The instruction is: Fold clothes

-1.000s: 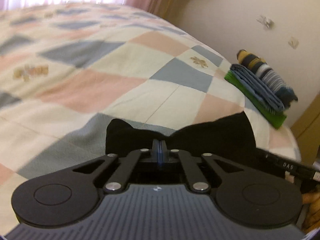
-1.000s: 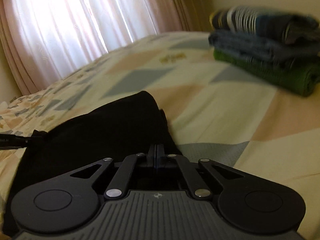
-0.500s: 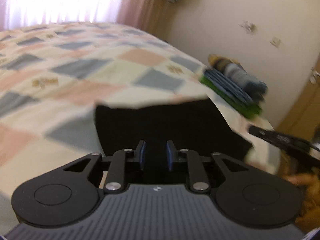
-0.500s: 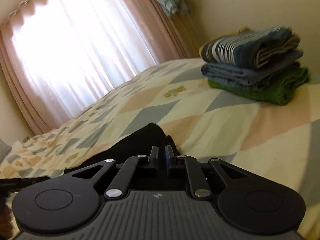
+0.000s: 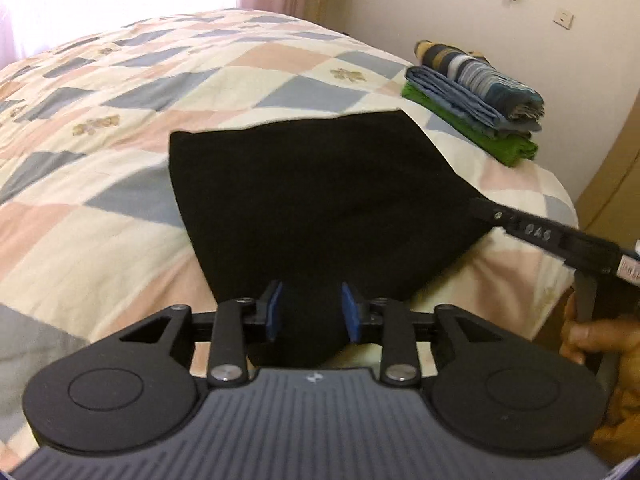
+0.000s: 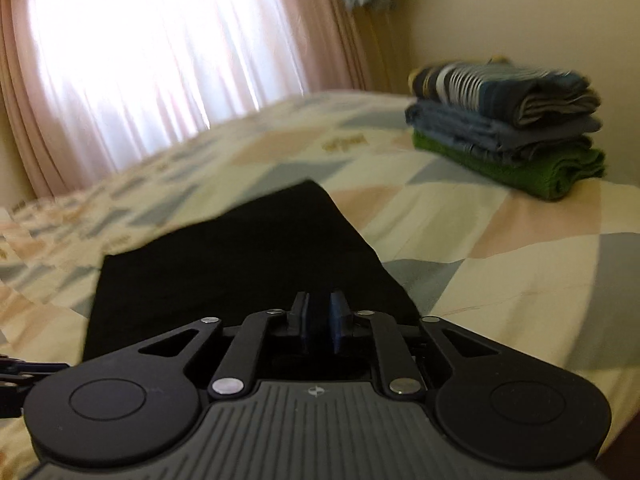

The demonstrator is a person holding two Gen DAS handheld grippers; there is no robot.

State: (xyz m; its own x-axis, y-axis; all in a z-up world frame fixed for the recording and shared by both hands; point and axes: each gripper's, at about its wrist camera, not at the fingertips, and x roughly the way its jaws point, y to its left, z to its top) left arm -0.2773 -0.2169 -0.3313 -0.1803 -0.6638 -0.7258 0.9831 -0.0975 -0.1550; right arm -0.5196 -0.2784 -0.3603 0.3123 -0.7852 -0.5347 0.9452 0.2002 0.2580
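- Standing apart with a clear gap, the blue pads [image 5: 274,309] of the left gripper [image 5: 312,312] have just been opening; black cloth shows between them, but they do not press on it.
- Showing a narrower gap, the right gripper [image 6: 319,319] has also just been opening its jaws, and its pads [image 6: 335,318] clamp nothing, with the black cloth lying just ahead of and under them.
- Lying flat just beyond both pairs of fingers, the black garment [image 5: 316,192] is spread on the bed as a folded shape with a straight far edge and sides that narrow towards the left gripper.
- Reaching in from the right of the left fingers, the other gripper's black finger [image 5: 532,234] meets the garment's right corner, with a hand [image 5: 596,338] behind it.
- Stretching under and all around the garment is the patchwork quilt [image 5: 120,92] in pink, cream and grey-blue.
- Sitting well beyond the fingers, to their right and apart from the black garment, is a stack of folded clothes [image 6: 504,120]: striped on top, blue in the middle, green at the bottom.
- Hanging farthest away, pink curtains [image 6: 132,52] glow with daylight.
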